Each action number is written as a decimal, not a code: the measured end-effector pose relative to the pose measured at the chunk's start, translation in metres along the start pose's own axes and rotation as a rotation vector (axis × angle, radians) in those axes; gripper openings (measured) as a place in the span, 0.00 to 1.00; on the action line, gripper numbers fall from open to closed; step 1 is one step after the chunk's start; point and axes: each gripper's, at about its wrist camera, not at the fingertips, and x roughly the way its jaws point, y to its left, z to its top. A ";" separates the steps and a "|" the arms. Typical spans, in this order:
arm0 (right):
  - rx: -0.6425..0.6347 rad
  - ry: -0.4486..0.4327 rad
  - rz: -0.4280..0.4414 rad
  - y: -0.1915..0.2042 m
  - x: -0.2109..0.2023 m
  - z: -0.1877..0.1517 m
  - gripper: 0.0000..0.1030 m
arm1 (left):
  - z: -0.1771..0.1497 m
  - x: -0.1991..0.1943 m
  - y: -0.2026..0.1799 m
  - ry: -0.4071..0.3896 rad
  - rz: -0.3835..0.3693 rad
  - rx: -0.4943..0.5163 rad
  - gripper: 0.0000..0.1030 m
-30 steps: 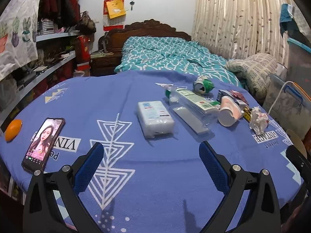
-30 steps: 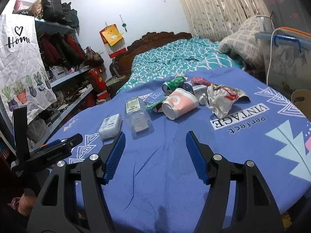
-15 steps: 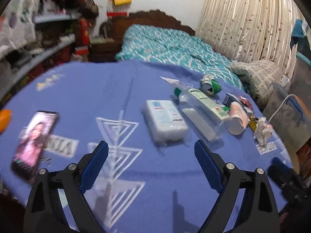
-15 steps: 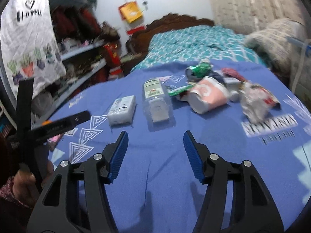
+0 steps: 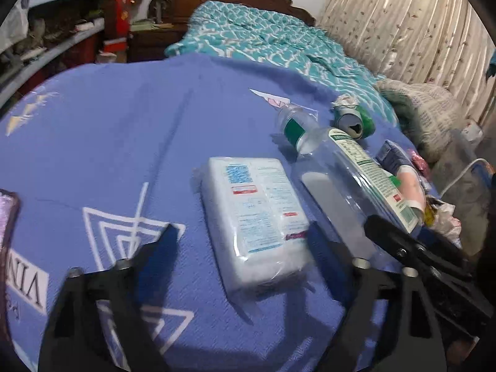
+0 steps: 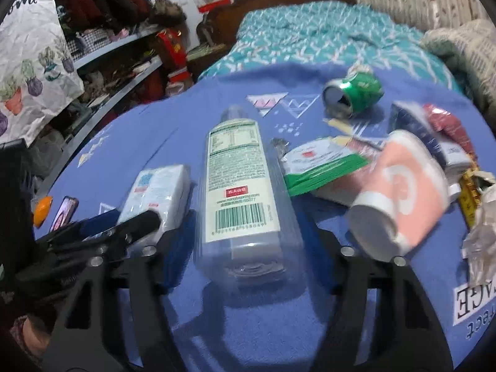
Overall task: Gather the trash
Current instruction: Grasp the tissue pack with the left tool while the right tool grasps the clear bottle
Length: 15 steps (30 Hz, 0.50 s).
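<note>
My right claw (image 6: 248,232) is spread wide with the clear plastic bottle (image 6: 238,186) lying between its fingers, base toward me, cap pointing away. My left claw (image 5: 245,241) is also spread, its fingers either side of the near end of the white tissue pack (image 5: 257,214), nothing pinched yet. I judge both grasps are about to be made. For the bottle I should centre the fingers on its flat sides and squeeze gently, since thin plastic buckles and can slip. Beyond and to the right of my right claw on the worktop (image 6: 279,334) wait the pink paper cup (image 6: 403,195) and green can (image 6: 356,93).
</note>
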 end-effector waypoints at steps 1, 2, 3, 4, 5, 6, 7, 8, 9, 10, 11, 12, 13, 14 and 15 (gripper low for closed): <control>-0.002 -0.010 -0.010 0.002 -0.003 -0.003 0.64 | 0.000 -0.002 0.000 -0.001 -0.031 0.014 0.54; -0.001 -0.017 -0.016 0.003 -0.007 -0.006 0.63 | -0.001 -0.005 -0.001 -0.008 -0.036 0.041 0.48; 0.008 -0.026 -0.014 0.005 -0.014 -0.013 0.63 | -0.003 -0.007 -0.003 -0.017 -0.037 0.056 0.44; 0.014 -0.034 -0.011 0.008 -0.019 -0.017 0.63 | -0.005 -0.011 -0.001 -0.026 -0.048 0.069 0.43; 0.017 -0.042 -0.015 0.011 -0.028 -0.026 0.63 | -0.007 -0.014 0.000 -0.030 -0.055 0.074 0.41; 0.018 -0.045 -0.025 0.014 -0.035 -0.033 0.63 | -0.009 -0.018 0.004 -0.035 -0.068 0.080 0.39; 0.023 -0.052 -0.036 0.017 -0.044 -0.044 0.63 | -0.010 -0.022 0.009 -0.038 -0.075 0.084 0.39; 0.029 -0.059 -0.041 0.020 -0.052 -0.053 0.63 | -0.012 -0.025 0.013 -0.040 -0.082 0.086 0.39; 0.037 -0.063 -0.049 0.023 -0.064 -0.067 0.63 | -0.014 -0.028 0.020 -0.033 -0.100 0.085 0.39; 0.045 -0.063 -0.058 0.025 -0.073 -0.077 0.63 | -0.015 -0.029 0.025 -0.027 -0.112 0.084 0.39; 0.056 -0.062 -0.073 0.027 -0.084 -0.088 0.63 | -0.016 -0.031 0.028 -0.021 -0.119 0.086 0.39; 0.071 -0.061 -0.093 0.029 -0.094 -0.097 0.64 | -0.016 -0.031 0.031 -0.016 -0.127 0.091 0.41; 0.085 -0.060 -0.113 0.030 -0.100 -0.105 0.64 | -0.016 -0.032 0.034 -0.012 -0.127 0.091 0.43; 0.100 -0.056 -0.137 0.030 -0.106 -0.111 0.65 | -0.015 -0.032 0.036 -0.007 -0.105 0.087 0.58; 0.114 -0.047 -0.164 0.032 -0.109 -0.117 0.66 | -0.013 -0.031 0.036 -0.002 -0.085 0.080 0.84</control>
